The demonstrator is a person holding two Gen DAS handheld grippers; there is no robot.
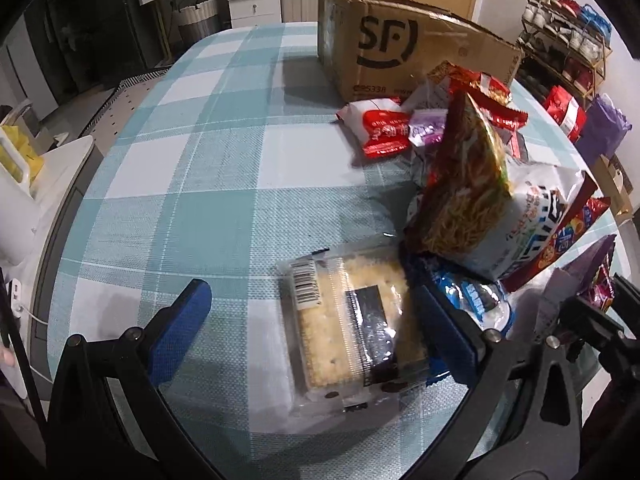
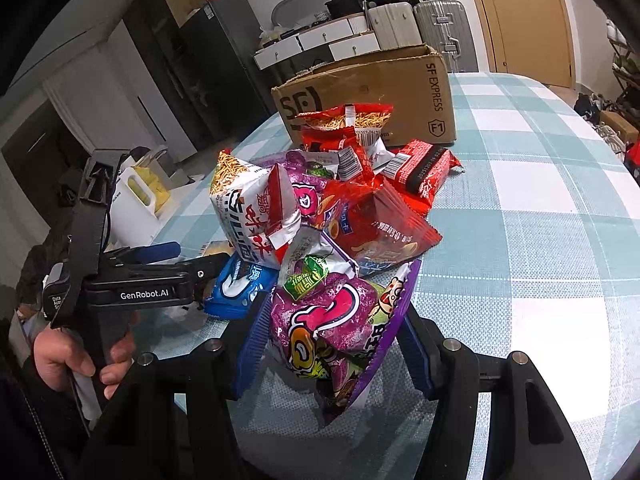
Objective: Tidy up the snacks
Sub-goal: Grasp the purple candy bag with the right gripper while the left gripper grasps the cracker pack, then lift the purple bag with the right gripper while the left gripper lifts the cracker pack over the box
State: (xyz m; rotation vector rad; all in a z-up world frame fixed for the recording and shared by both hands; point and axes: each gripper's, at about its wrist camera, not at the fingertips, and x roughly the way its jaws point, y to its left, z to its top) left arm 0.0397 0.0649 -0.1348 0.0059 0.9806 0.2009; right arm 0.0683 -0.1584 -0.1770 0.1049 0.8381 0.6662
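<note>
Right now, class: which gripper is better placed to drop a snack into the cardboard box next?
Right gripper: its jaws already pinch the purple snack bag. The left gripper only straddles the cracker pack, jaws open. The cardboard box stands ahead.

I see a checked table (image 1: 192,184): box (image 1: 400,44) at one o'clock, snacks (image 1: 460,184) at three, crackers (image 1: 352,320) at five.
</note>
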